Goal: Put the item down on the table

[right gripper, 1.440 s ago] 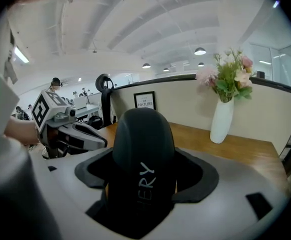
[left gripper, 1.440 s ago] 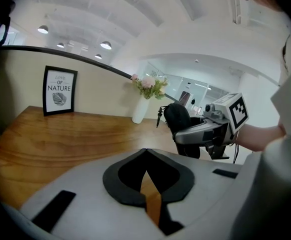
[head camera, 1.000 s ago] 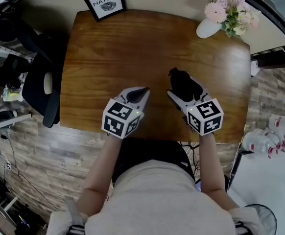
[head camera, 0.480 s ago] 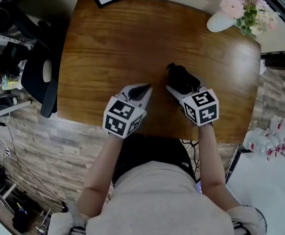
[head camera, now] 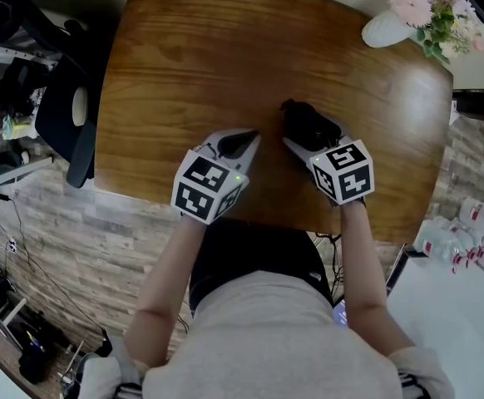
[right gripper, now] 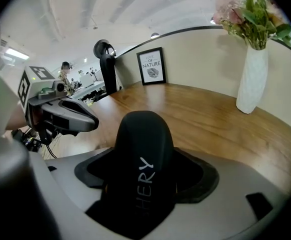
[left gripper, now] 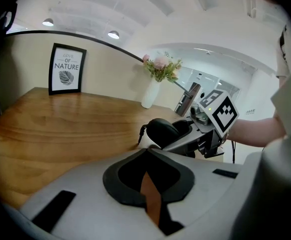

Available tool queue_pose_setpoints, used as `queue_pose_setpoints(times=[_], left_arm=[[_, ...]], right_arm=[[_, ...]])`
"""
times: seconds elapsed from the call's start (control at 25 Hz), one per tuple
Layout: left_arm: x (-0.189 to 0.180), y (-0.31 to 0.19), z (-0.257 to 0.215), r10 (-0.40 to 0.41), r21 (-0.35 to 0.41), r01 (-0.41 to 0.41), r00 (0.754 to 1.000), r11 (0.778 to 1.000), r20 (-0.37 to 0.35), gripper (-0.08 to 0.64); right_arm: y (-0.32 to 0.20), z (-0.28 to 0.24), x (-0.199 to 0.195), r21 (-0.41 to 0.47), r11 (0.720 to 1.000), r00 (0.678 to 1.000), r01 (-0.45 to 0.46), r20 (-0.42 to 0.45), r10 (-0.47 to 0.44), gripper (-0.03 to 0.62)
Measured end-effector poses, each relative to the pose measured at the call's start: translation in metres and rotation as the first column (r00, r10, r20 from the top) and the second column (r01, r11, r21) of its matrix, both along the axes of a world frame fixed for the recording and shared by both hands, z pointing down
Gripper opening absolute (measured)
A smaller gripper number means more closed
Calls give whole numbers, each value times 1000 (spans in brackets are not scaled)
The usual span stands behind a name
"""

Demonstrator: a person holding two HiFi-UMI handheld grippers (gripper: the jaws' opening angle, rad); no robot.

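**Mouse clamped in the right tongs, low over the counter**

Nearest the person, both tools sit over the near edge of the counter (head camera: 200, 65). The left tongs (head camera: 246, 140) have their tips drawn together on nothing. They are held just beside the right one, probably to stay clear of the set-down.

The right tongs (head camera: 315, 140) are clamped on a black mouse (right gripper: 143, 139). The pads pinch its sides, so its rounded back stands up between them. From the left gripper view the mouse hangs very low over the wood, though I cannot tell whether it touches. The release looks like the step not yet done.

Bare wood lies beyond the mouse, so there is room to lay it flat. A vase of flowers (head camera: 387, 30) and a framed picture (left gripper: 65, 69) stand at the far edge, well apart from the tools.
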State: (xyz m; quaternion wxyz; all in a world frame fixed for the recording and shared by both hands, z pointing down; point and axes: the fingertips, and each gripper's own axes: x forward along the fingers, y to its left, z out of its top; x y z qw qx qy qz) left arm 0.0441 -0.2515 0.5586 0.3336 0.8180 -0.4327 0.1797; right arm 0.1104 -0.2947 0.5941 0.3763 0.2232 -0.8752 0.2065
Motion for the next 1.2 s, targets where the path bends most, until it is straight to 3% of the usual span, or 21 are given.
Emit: queue_pose_setpoints(times=[0.52, 0.8, 1.2], left_arm=[[-3, 6, 5, -25, -11, 25, 999, 1000, -22, 14], [-5, 2, 0, -27, 8, 27, 999, 1000, -34, 14], [-17, -2, -13, -39, 46, 41, 998, 998, -51, 14]], right_arm=[[5, 17, 6, 32, 999, 993, 12, -114, -8, 374], [3, 15, 7, 76, 997, 993, -7, -120, 16, 376], [-2, -11, 6, 120, 990, 995, -79, -47, 85, 384]])
